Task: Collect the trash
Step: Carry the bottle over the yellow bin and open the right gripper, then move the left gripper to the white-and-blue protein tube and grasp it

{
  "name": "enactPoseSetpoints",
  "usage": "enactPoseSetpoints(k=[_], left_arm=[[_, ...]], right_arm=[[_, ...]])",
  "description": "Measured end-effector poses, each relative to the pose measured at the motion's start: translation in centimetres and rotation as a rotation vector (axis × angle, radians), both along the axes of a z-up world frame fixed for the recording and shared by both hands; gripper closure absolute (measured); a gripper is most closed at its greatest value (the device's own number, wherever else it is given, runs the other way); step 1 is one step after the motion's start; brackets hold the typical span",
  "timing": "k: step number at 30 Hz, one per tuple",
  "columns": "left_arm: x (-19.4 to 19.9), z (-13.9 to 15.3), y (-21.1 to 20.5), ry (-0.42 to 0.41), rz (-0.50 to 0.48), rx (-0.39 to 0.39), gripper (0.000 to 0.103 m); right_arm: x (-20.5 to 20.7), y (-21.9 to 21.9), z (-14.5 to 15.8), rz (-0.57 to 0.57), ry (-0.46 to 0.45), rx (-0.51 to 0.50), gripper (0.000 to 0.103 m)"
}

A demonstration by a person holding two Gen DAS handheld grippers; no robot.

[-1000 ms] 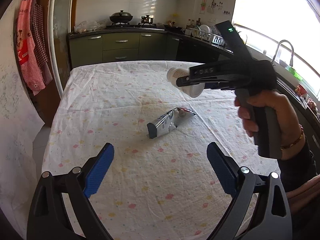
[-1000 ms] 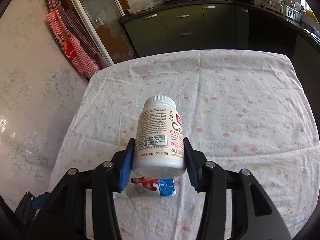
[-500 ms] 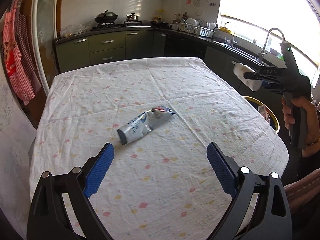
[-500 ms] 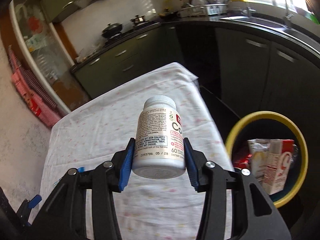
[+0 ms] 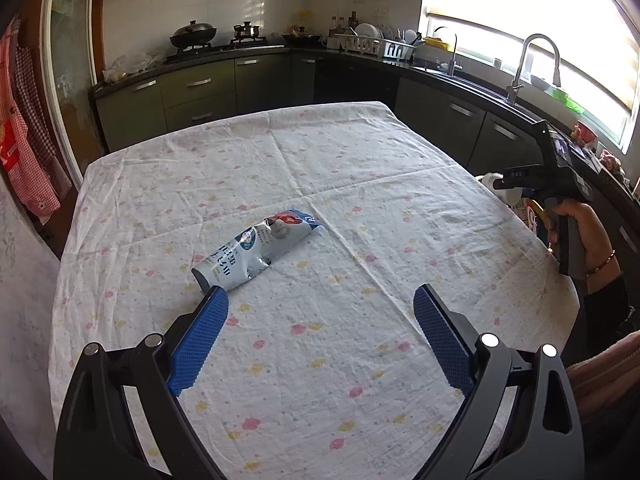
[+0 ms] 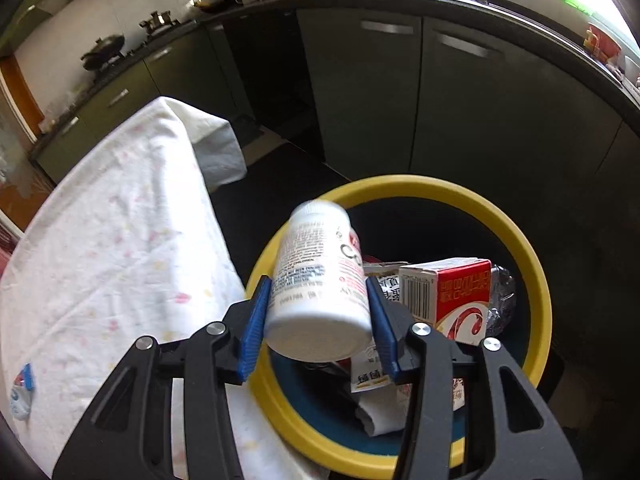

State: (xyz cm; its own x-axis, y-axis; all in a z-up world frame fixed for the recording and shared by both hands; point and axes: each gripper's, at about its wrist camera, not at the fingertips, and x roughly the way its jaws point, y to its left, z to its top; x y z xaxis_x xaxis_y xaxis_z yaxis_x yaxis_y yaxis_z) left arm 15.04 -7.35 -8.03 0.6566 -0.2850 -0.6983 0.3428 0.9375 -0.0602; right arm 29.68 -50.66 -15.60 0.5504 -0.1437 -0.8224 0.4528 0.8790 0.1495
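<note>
Pill bottle (image 6: 318, 284), white, blurred, sits tilted between the blue pads (image 6: 253, 330) of the right gripper (image 6: 316, 328), over the yellow-rimmed bin (image 6: 532, 264) beside the table (image 5: 360, 360). Jaws opening; whether the pads still press on it is unclear. Right hand (image 5: 580, 236) grips the handle, gripper angled steeply down. Left gripper (image 5: 320, 344) spread wide, empty, pitched down near a crumpled tube (image 5: 256, 252) on the cloth.
</note>
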Motion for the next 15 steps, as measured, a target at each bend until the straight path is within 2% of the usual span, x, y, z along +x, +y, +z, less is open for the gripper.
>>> enactPoseSetpoints(k=[1,2,3,11,15], left_arm=[[0.0,-0.1,0.0,0.002,0.0,0.0,0.01],[0.0,-0.1,0.1,0.002,0.0,0.0,0.01],[0.0,-0.2,0.1,0.004,0.001,0.001,0.01],[0.5,-0.5,0.2,0.009,-0.014,-0.003,0.01],[1.2,0.0,0.4,-0.017,-0.066,0.015,0.01]], right_arm=[[-0.2,-0.2,-0.1,-0.016,-0.005,0.014,0.041],[-0.6,-0.3,0.1,-0.025,-0.031,0.025,0.039],[-1.2,-0.4,0.5,-0.035,-0.061,0.021,0.038],[-4.2,0.3,3.3,-0.012,-0.138,0.046,0.035],[-5.2,1.1,4.3,0.029,-0.157,0.068,0.034]])
